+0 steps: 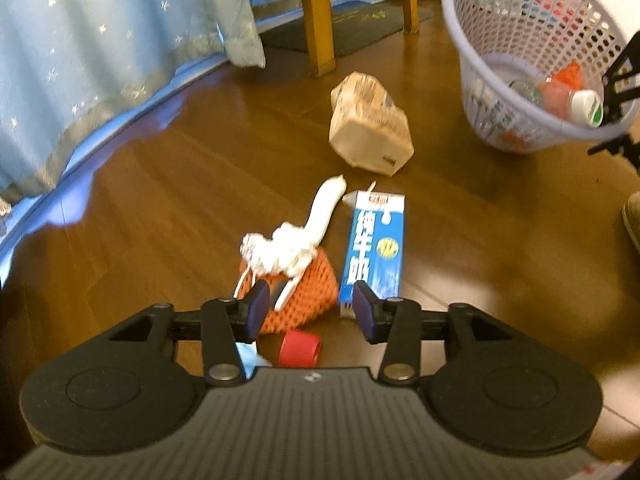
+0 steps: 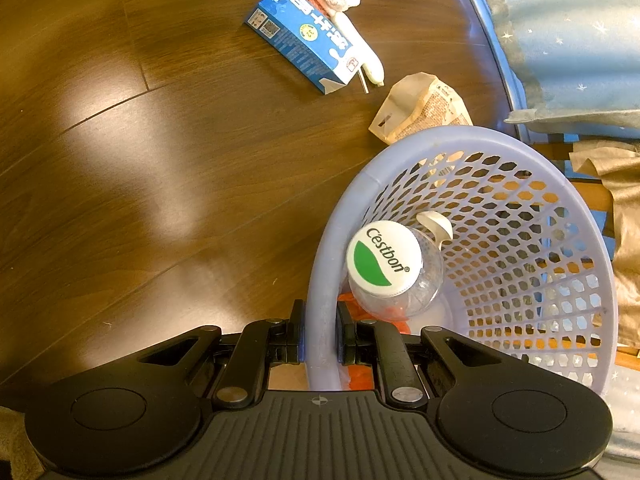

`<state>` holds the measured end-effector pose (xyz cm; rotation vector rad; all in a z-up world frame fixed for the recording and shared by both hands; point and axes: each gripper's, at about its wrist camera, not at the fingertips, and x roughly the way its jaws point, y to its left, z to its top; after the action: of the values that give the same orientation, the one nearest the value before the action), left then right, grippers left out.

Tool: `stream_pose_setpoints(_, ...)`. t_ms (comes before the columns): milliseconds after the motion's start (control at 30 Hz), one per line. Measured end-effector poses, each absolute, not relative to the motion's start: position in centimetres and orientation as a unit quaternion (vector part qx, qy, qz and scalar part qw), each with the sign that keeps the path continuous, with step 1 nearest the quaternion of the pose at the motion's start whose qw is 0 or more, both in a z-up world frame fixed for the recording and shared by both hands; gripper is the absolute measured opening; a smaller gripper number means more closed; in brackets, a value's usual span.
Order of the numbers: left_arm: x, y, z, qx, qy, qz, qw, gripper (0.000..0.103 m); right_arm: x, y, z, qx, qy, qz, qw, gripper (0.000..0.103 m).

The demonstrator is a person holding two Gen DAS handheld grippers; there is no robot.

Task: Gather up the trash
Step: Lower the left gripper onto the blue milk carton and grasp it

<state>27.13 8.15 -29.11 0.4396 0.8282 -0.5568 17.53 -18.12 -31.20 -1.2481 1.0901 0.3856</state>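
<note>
Trash lies on the dark wooden floor: an orange foam net [image 1: 308,300] with a crumpled white tissue [image 1: 280,252] and a white toothbrush-like stick [image 1: 326,208] on it, a red cap [image 1: 300,348], a blue milk carton [image 1: 374,248] and a brown paper bag [image 1: 368,120]. My left gripper [image 1: 310,306] hangs open just above the net, one finger on each side of it, pads apart from it. My right gripper [image 2: 320,340] is shut on the rim of the lilac basket [image 2: 332,240], which holds a clear bottle with a white and green cap [image 2: 384,258] and orange scraps.
Blue star-patterned cloth [image 1: 100,60] hangs to the floor at the left. Wooden chair legs [image 1: 318,20] and a dark mat [image 1: 352,24] stand behind the bag. The tilted basket [image 1: 532,52] is at the upper right. Bare floor [image 2: 140,160] spreads left of the basket.
</note>
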Motion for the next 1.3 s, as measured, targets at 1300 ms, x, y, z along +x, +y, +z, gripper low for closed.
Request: stream_pose_setpoints(1300,33.4,-1.1,-37.5,0.248,0.436,-0.324,0.802,0.046,17.7,-18.0,-31.3,-0.549,0.48,0.172,0.662,0.011)
